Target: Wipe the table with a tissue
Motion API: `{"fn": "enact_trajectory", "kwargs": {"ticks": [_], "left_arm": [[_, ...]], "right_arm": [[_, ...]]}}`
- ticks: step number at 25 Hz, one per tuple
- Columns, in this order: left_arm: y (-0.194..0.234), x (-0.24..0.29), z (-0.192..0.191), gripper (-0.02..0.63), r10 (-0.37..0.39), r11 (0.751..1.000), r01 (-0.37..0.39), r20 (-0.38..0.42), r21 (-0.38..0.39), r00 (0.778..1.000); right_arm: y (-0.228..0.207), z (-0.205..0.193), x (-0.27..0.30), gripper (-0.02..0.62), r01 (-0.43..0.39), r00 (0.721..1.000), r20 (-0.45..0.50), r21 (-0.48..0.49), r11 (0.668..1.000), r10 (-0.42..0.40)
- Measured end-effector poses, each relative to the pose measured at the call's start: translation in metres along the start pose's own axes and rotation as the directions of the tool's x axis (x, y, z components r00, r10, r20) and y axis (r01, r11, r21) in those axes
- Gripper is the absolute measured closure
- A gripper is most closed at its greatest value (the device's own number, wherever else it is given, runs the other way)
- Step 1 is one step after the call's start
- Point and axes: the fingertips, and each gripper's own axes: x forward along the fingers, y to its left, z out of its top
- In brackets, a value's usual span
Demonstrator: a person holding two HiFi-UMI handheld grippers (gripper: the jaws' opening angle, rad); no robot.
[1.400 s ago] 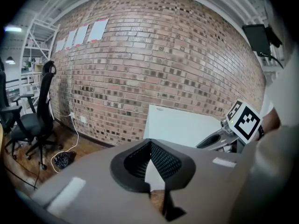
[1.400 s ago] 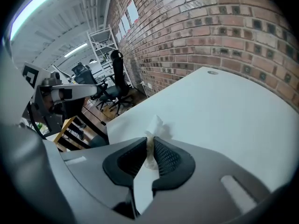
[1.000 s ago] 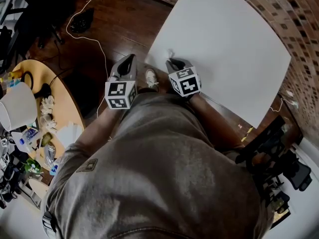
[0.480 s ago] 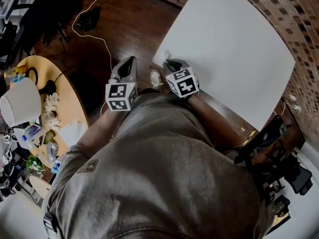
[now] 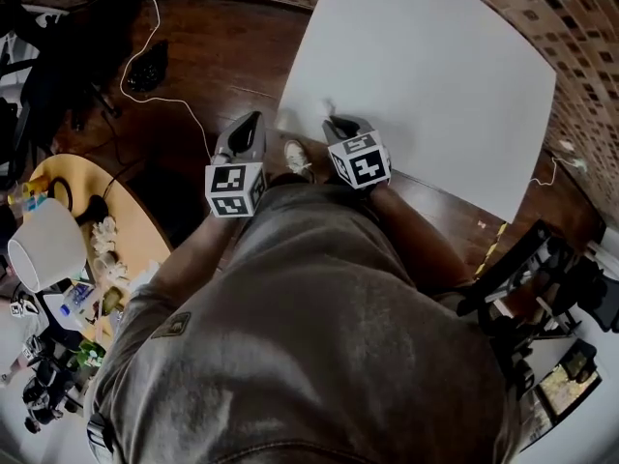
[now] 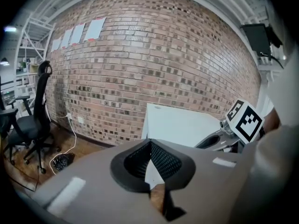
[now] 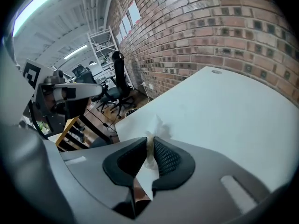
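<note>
Right gripper is clenched on a white tissue. The crumpled end of the tissue sticks out past the fingertips and touches the white table. In the head view, this gripper reaches over the table's near edge, close to the corner on the person's left, and the tissue lies on the top just inside that corner. The left gripper is off the table, just beside the same corner and above the dark wooden floor. Its jaws are pressed together at the tips with nothing between them, and they point along the table's left edge toward the brick wall behind the table. A shoe rests on the floor just off the table's near edge, between the two grippers. A small round hole sits at the table's far edge.
</note>
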Motion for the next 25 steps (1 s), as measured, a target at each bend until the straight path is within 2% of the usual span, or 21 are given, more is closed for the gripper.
{"fn": "enact_trajectory", "kwargs": {"ticks": [4,8,13,19,25], "left_arm": [[-0.012,0.009,0.004,0.604,-0.064,0.997,0.064,-0.006,0.032,0.998],[-0.025,0.011,0.001,0.604,-0.104,0.993,0.105,-0.024,0.049,0.994],[-0.051,0.02,0.004,0.604,-0.178,0.978,0.18,-0.028,0.106,0.984],[-0.094,0.022,0.013,0.604,-0.212,0.966,0.209,0.006,0.152,0.977],[-0.146,0.014,0.013,0.604,-0.227,0.957,0.218,0.026,0.193,0.974]], "right_arm": [[-0.008,-0.005,-0.011,0.534,0.045,0.999,0.015,0.053,0.998,-0.046],[-0.01,-0.003,-0.022,0.534,0.055,0.997,0.053,0.086,0.995,-0.06],[-0.022,0.0,-0.051,0.534,0.106,0.985,0.122,0.13,0.986,-0.122],[-0.039,-0.006,-0.096,0.534,0.141,0.963,0.206,0.157,0.977,-0.172],[-0.052,-0.023,-0.15,0.534,0.17,0.926,0.31,0.167,0.971,-0.215]]}}
